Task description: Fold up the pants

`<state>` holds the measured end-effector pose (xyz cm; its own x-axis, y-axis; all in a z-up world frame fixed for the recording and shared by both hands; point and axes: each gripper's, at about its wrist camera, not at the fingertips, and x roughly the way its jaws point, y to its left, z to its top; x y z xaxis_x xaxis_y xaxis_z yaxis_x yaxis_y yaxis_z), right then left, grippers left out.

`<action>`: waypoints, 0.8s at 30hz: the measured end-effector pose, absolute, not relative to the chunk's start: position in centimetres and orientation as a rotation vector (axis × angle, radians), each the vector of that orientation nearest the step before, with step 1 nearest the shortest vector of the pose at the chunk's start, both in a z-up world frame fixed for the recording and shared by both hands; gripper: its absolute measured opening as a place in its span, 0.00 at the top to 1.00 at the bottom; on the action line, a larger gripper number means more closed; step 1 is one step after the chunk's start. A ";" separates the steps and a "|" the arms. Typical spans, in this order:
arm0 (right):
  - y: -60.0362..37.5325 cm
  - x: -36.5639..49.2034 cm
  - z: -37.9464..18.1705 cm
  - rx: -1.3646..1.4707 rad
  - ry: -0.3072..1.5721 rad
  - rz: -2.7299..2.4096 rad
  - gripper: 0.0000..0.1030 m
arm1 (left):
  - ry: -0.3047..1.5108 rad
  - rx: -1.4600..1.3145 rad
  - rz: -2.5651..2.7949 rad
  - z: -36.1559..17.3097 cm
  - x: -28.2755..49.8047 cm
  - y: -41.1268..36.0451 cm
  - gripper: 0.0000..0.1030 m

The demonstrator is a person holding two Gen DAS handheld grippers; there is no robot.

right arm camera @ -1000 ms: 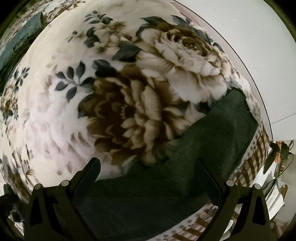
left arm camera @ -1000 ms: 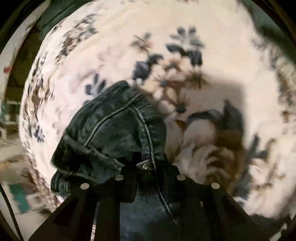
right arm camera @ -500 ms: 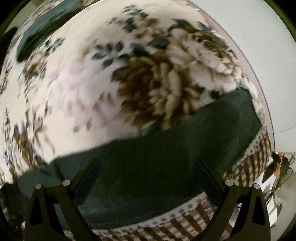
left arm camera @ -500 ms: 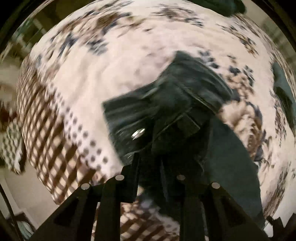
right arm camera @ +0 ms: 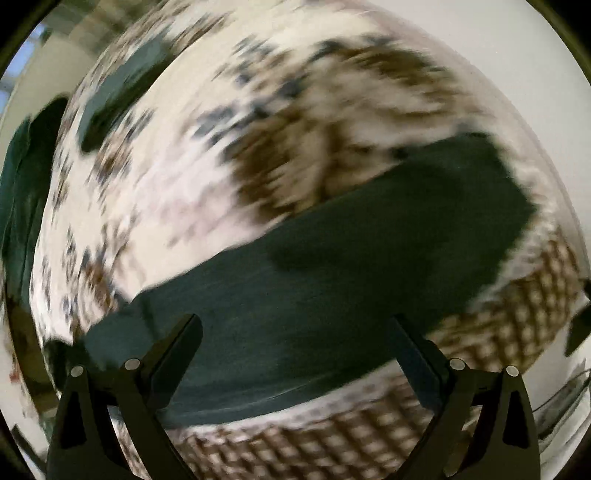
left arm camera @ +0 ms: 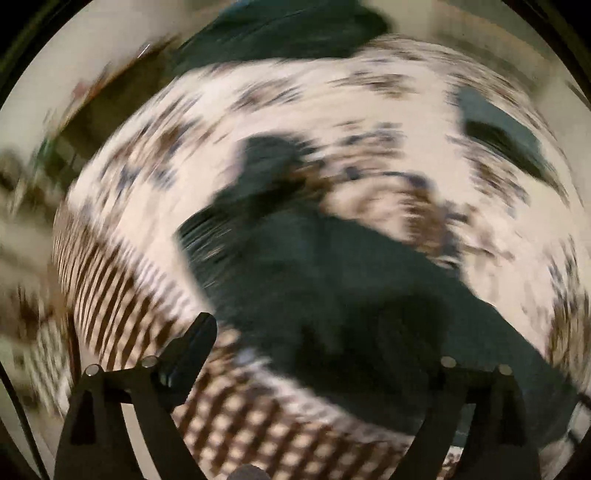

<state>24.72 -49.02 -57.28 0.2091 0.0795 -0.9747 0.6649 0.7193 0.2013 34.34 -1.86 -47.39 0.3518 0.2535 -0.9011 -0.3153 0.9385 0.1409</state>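
Released since the earlier frames, the dark jeans [left arm camera: 332,295] no longer sit between the fingers of the left gripper [left arm camera: 325,354], whose jaws have just been opening and now stand wide with nothing pinched. Both views are heavily blurred. Ahead of and below this gripper the jeans lie flat on the floral blanket [left arm camera: 369,110], running from the right finger toward the waistband end further out. The blanket's checked border [left arm camera: 122,295] passes under the left finger. Other dark garments [left arm camera: 280,29] lie at the far edge. The right gripper [right arm camera: 295,354] is also spread wide and empty, pointing steeply down over a jeans leg [right arm camera: 332,280] lying across the blanket.
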 end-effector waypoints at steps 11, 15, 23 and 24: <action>-67.3 15.8 -66.1 1.121 1.260 -0.770 0.31 | 1.212 0.135 0.061 -53.0 39.2 -20.1 0.12; -67.2 16.5 -66.2 1.023 1.222 -0.667 0.90 | 1.220 0.199 0.023 -54.2 39.5 -22.7 0.12; -68.8 15.8 -67.5 0.996 1.286 -0.734 0.90 | 1.253 0.168 0.042 -54.2 40.0 -20.0 0.12; -68.5 16.5 -66.9 0.949 1.321 -0.735 0.88 | 1.260 0.144 0.039 -54.0 40.2 -19.0 0.12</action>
